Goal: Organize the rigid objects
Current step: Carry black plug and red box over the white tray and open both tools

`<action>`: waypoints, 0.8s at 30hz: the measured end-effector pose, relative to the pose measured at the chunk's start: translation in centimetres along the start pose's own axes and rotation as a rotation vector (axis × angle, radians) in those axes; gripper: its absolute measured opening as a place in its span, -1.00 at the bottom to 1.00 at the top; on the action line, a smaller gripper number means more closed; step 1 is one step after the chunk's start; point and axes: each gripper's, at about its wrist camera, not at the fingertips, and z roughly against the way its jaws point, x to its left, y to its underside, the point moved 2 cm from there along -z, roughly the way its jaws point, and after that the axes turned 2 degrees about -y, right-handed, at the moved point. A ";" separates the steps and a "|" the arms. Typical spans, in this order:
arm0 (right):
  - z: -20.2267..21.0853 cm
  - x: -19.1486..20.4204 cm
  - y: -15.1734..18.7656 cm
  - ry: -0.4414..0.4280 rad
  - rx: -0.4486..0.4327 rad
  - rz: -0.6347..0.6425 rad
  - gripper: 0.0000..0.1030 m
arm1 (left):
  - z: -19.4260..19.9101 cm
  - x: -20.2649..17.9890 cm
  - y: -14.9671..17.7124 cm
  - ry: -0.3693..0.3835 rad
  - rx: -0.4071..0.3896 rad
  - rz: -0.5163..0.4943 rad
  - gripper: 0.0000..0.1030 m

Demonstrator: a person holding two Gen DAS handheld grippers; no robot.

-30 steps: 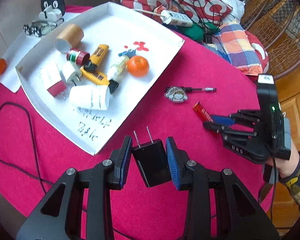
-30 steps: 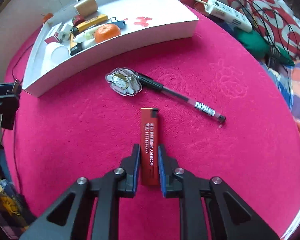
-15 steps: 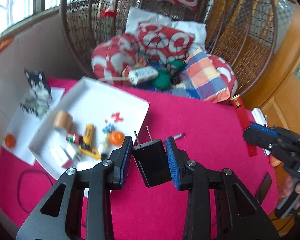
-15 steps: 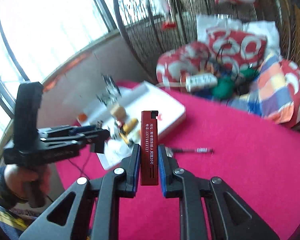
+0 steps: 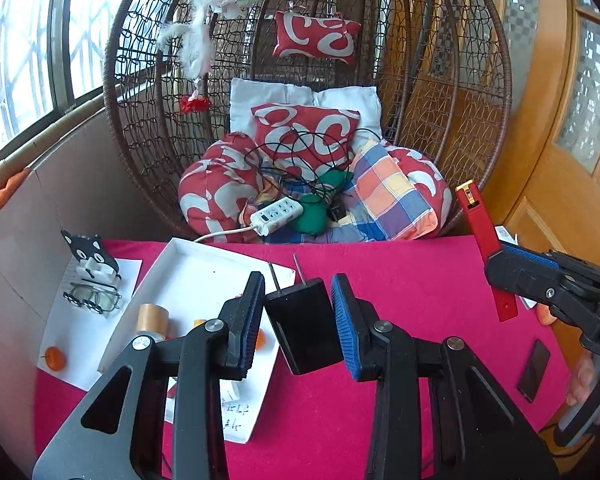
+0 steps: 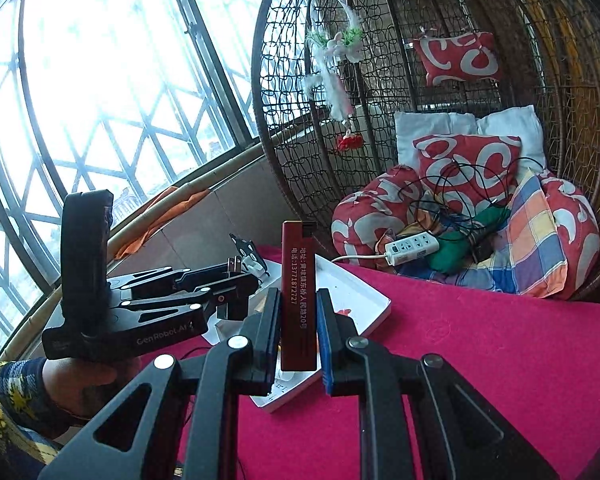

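While both fingers pinch, only the right wrist view shows lighter print, the left charger prongs.

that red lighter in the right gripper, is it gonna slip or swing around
The red lighter looks stiff, so it probably won't flop. The right hand-held gripper clamps only its lower half, and its sides look smooth, so it may pivot or slide. It seems light, so a firm squeeze likely holds it.
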 end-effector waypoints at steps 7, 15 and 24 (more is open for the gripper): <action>-1.3 1.5 0.2 -0.004 0.007 -0.001 -0.70 | 0.3 2.0 0.2 0.008 -0.001 0.010 -0.34; -3.9 3.4 -0.1 -0.021 0.024 0.005 -0.70 | 0.8 5.1 0.3 0.002 -0.008 0.023 -0.34; -6.5 5.4 -0.3 -0.033 0.046 0.020 -0.70 | 0.1 8.4 0.4 0.006 0.006 0.036 -0.34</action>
